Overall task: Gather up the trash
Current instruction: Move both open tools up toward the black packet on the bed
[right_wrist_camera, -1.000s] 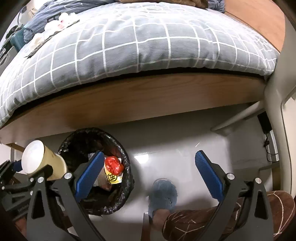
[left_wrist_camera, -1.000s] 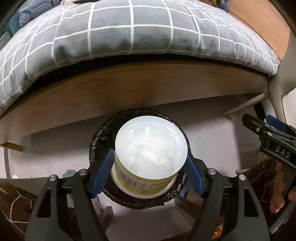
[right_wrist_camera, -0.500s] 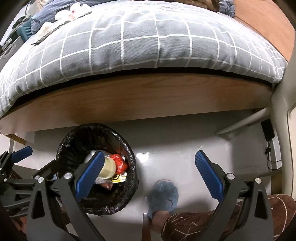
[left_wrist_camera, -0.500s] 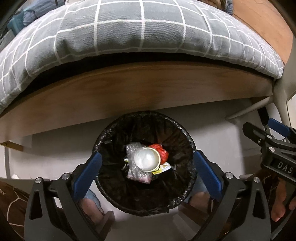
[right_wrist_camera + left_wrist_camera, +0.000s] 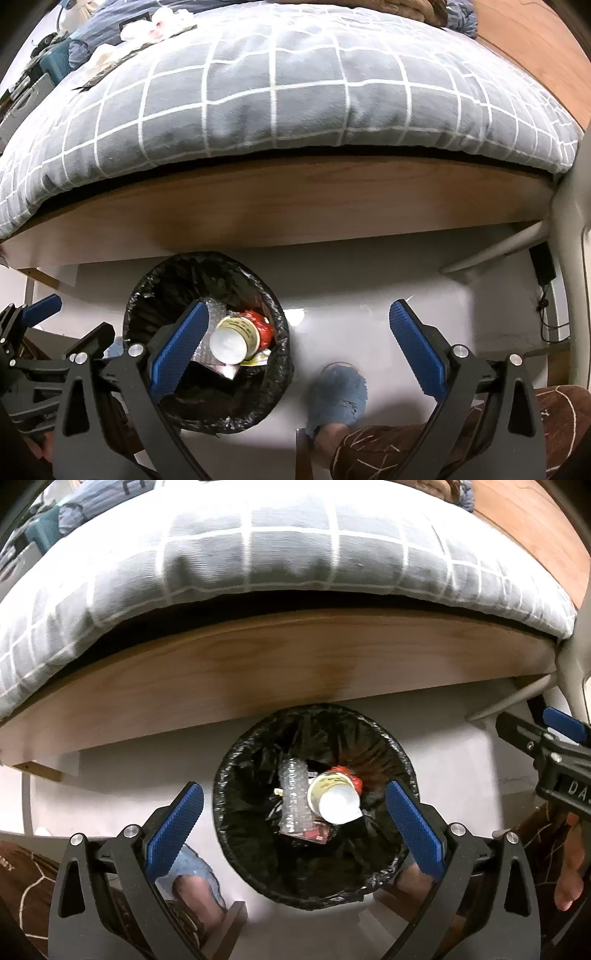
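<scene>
Much of the trash bin's (image 5: 397, 760) contents is hard to read: under the paper cup (image 5: 334, 799) lie a crumpled clear plastic piece (image 5: 293, 794), something red (image 5: 354, 781) and a yellow printed scrap (image 5: 258, 358), but their exact kinds cannot be told. The cup lies on its side inside the black-lined bin, its white round end facing up toward the camera, resting on the other rubbish. In the right wrist view the bin's near left part is covered by the right gripper's own left finger (image 5: 181, 345).

The bin stands on the pale floor (image 5: 351, 288), just in front of the wooden bed frame (image 5: 258, 668), under the overhanging grey checked duvet (image 5: 295, 96).

The left gripper (image 5: 295, 821) points steeply down over the bin, its blue pads spread wide on either side of the rim with nothing between them. The right gripper (image 5: 303, 347) also points steeply down, off to the bin's right over bare floor, jaws wide apart and empty. Below it a foot in a blue slipper (image 5: 340, 395) shows, with a brown patterned trouser leg (image 5: 406, 450) cut off at the frame's lower edge. A few fingertips (image 5: 569, 882) show at the right edge of the left wrist view.
</scene>
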`<state>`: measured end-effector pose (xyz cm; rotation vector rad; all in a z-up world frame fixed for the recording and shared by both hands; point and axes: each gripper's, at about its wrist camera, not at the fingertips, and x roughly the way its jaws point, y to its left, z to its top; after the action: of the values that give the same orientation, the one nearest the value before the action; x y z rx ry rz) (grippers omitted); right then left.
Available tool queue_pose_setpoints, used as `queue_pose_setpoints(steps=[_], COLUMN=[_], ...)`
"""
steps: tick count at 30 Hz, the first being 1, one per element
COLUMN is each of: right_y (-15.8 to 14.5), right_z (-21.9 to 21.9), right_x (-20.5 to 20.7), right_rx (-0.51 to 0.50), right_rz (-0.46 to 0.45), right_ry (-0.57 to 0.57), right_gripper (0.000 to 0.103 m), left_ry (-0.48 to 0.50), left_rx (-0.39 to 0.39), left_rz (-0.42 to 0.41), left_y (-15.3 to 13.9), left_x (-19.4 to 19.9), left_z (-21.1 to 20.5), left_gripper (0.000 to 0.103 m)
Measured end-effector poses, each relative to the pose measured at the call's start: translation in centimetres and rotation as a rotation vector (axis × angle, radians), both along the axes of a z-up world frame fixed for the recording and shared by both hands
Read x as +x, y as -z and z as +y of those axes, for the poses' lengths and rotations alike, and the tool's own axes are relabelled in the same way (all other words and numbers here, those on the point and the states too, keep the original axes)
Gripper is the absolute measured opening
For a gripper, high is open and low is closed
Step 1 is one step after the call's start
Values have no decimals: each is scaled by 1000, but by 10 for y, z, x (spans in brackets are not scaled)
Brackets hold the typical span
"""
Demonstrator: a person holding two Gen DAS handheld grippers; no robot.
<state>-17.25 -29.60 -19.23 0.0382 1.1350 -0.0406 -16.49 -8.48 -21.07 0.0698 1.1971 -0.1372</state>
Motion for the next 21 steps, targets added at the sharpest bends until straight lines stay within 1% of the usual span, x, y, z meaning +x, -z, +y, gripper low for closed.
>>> queue_pose_setpoints(steps=[3, 6, 9, 13, 21], right_y=[-5, -13, -20, -31, -63], right_z=[8, 17, 29, 43, 57], right_x=[3, 5, 6, 8, 7], right_rx=[5, 19, 14, -16, -12], right_rz=[-10, -29, -41, -56, -114], right_ry=[-10, -26, -50, -72, -78], right_gripper=[94, 94, 94, 94, 94], left_ry=[-15, -37, -69, -95, -141], left_rx=[18, 18, 20, 28, 25], left_rz=[-17, -24, -40, -78, -125], left_y=[-7, -13, -25, -43, -78], left_x=[-3, -7, -10, -15, -23], left_z=[9, 18, 30, 41, 61], left_gripper=[97, 97, 97, 97, 97])
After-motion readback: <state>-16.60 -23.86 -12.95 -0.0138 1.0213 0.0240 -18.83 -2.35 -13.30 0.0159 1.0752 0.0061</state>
